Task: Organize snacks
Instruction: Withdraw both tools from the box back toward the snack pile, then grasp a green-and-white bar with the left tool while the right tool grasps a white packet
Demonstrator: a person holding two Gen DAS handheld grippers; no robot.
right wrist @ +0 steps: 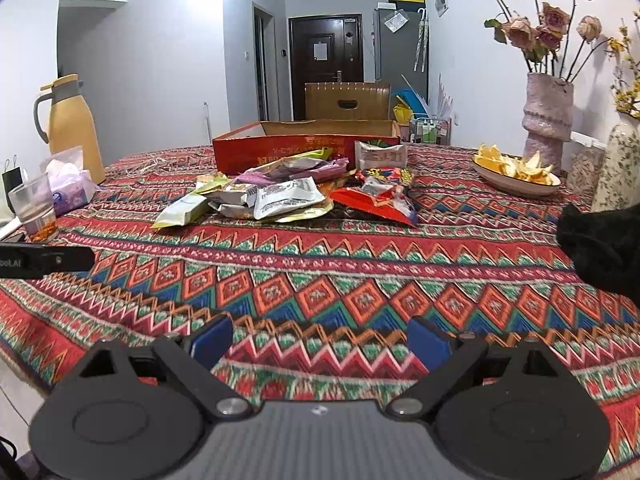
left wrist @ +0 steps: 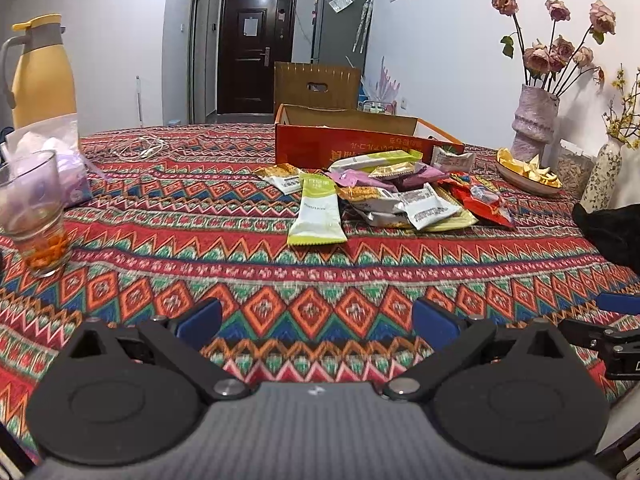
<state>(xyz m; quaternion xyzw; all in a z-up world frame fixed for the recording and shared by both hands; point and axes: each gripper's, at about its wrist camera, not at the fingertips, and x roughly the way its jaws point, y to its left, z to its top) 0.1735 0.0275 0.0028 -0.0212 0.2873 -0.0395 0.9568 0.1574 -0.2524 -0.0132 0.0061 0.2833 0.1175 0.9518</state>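
Note:
A pile of snack packets [left wrist: 396, 192] lies on the patterned tablecloth in front of an open red cardboard box [left wrist: 344, 144]. A green-and-white packet [left wrist: 317, 212] lies at the pile's near left. In the right wrist view the pile [right wrist: 288, 192] and the box [right wrist: 304, 144] sit mid-table, with a red packet [right wrist: 376, 200] at the right. My left gripper [left wrist: 316, 320] is open and empty, well short of the pile. My right gripper [right wrist: 320, 340] is open and empty, near the table's front edge.
A glass [left wrist: 34, 216], a tissue pack [left wrist: 60, 160] and a yellow thermos [left wrist: 42, 72] stand at the left. A bowl of orange peel [left wrist: 528, 174], a pink vase [left wrist: 534, 120] and a floral vase [left wrist: 604, 172] stand at the right. A black object [left wrist: 612, 236] lies at the right edge.

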